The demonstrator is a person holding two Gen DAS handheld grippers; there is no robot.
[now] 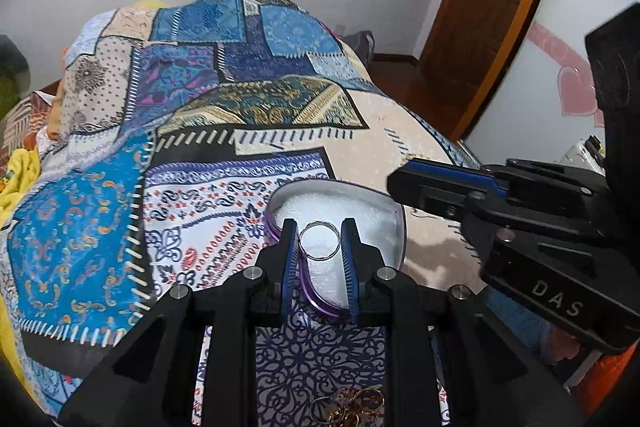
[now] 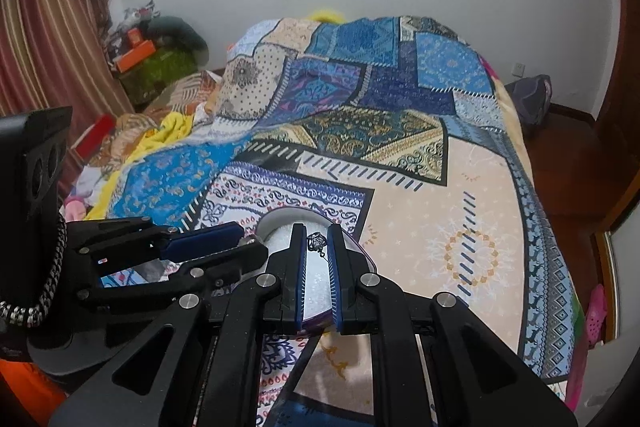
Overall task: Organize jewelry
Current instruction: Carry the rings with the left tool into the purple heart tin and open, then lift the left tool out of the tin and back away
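Purple-rimmed tray point(image 1: 270, 223) on patchwork quilt point(image 1: 120, 187), spare rings point(image 1: 352, 409) near.

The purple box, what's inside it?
The box has a white lining. Over it, the left gripper holds a silver ring, and the right gripper holds a small dark trinket. The fingers hide parts of the lining.

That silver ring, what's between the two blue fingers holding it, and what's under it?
In the left wrist view, the silver ring sits between the left gripper's fingers. Through the hoop shows only the white lining of the purple-rimmed box below.
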